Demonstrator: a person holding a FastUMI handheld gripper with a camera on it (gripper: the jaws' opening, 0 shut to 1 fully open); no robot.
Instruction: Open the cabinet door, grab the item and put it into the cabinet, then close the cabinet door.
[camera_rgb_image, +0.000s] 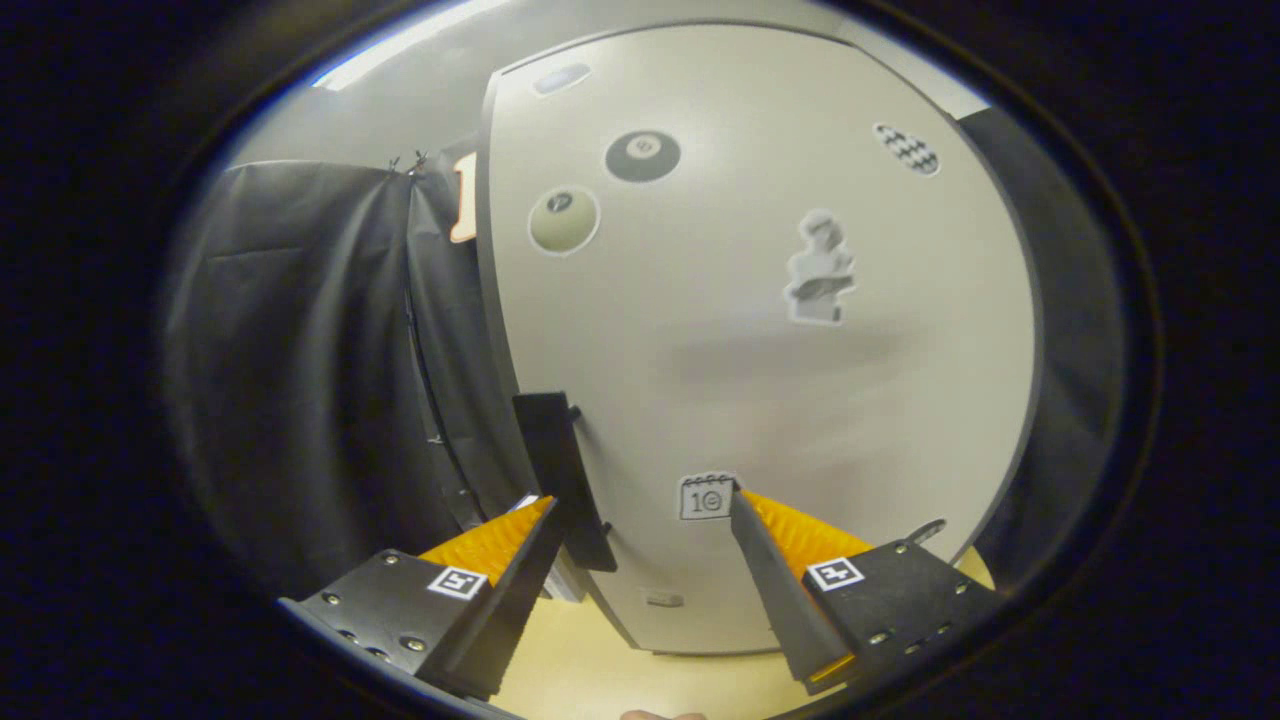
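Note:
A white cabinet door (760, 380) stands close in front of me, with several stickers on it. Its black vertical handle (562, 470) is mounted near the door's left edge. My gripper (640, 498) is open, and both fingertips are close to the door. The handle lies between the fingers, right beside the left finger (500, 545). The right finger (790, 540) sits well apart from the handle, next to a small calendar sticker (706, 496). Neither finger presses on the handle. I cannot tell whether the door is fully closed or slightly ajar.
Black cloth wall (310, 380) hangs to the left of the cabinet, and more dark cloth (1070, 350) lies past the door's right edge. A pale yellow tabletop (600, 670) runs under the fingers up to the cabinet's foot.

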